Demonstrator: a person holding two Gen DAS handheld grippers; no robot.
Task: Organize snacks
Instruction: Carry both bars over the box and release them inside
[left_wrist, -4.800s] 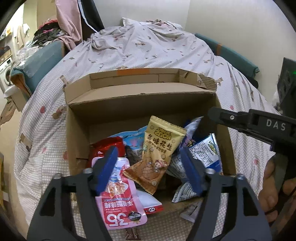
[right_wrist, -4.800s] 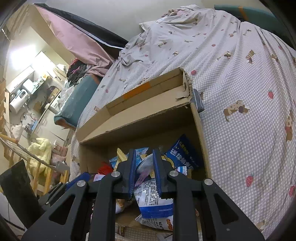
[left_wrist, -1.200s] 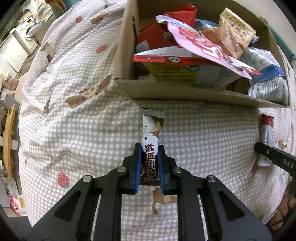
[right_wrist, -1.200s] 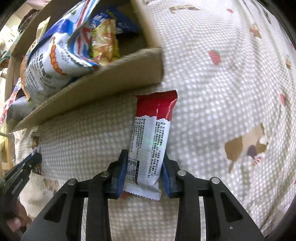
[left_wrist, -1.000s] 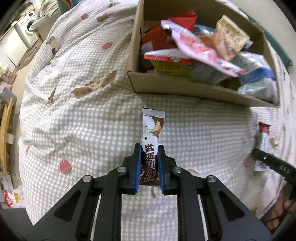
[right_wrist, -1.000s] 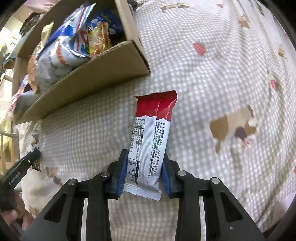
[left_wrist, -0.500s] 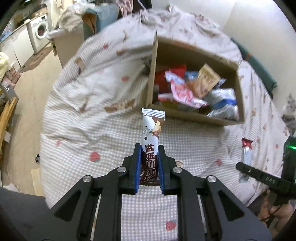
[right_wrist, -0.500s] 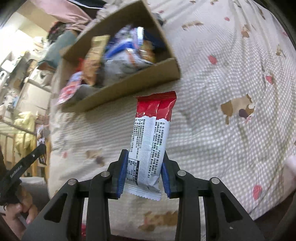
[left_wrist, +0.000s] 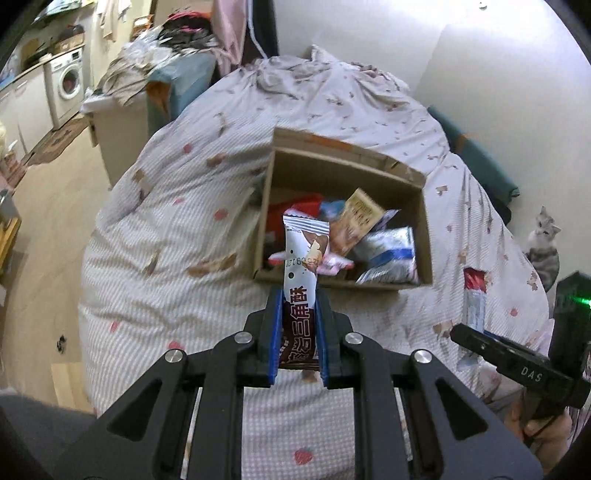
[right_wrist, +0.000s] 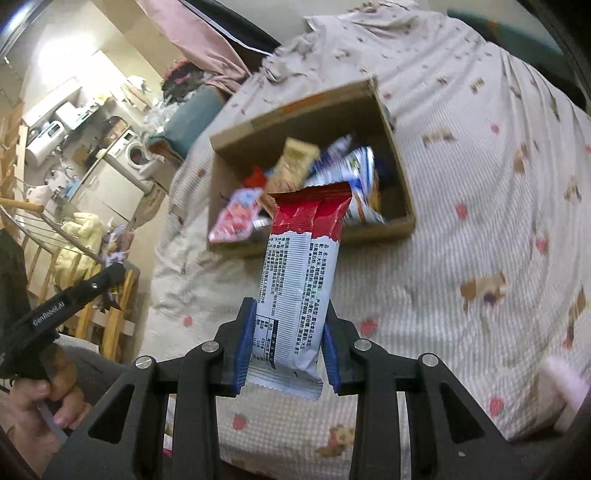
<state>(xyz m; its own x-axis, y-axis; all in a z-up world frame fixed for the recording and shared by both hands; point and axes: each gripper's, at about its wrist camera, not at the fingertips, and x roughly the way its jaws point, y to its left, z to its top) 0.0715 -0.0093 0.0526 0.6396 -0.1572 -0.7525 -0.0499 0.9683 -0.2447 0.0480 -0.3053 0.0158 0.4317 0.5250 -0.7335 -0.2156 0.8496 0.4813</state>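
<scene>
Item one: brown-and-white snack bar (left_wrist: 301, 295), pinched by its lower end in the left gripper (left_wrist: 298, 332), both blue pads pressed onto the wrapper so the crimped top stands upright and free — a hold that judged from here keeps the printed face readable and the bar clear of the bedding. Item two: red-and-white snack bar (right_wrist: 301, 273), clamped likewise at its lower third by the right gripper (right_wrist: 287, 349), red end uppermost, seam side toward the camera. Both bars hang in the air above the checked bedspread (left_wrist: 177, 236), near the open side of the cardboard box (left_wrist: 424, 221), which lies at 12 o'clock of each bar. The box rests on the bed with its flap folded back at the far edge, presumably to leave the mouth open; inside, a loose heap — a tan peanut packet (left_wrist: 356, 221), a pink pouch (right_wrist: 234, 218), blue-and-white bags (left_wrist: 391, 251). Both bars are apparently held ready for sorting or for going into the box. Outward: a washing machine (left_wrist: 66, 88) at 10 o'clock of the left view; a grey cat (left_wrist: 545, 243) at 3 o'clock, beside the bed.
</scene>
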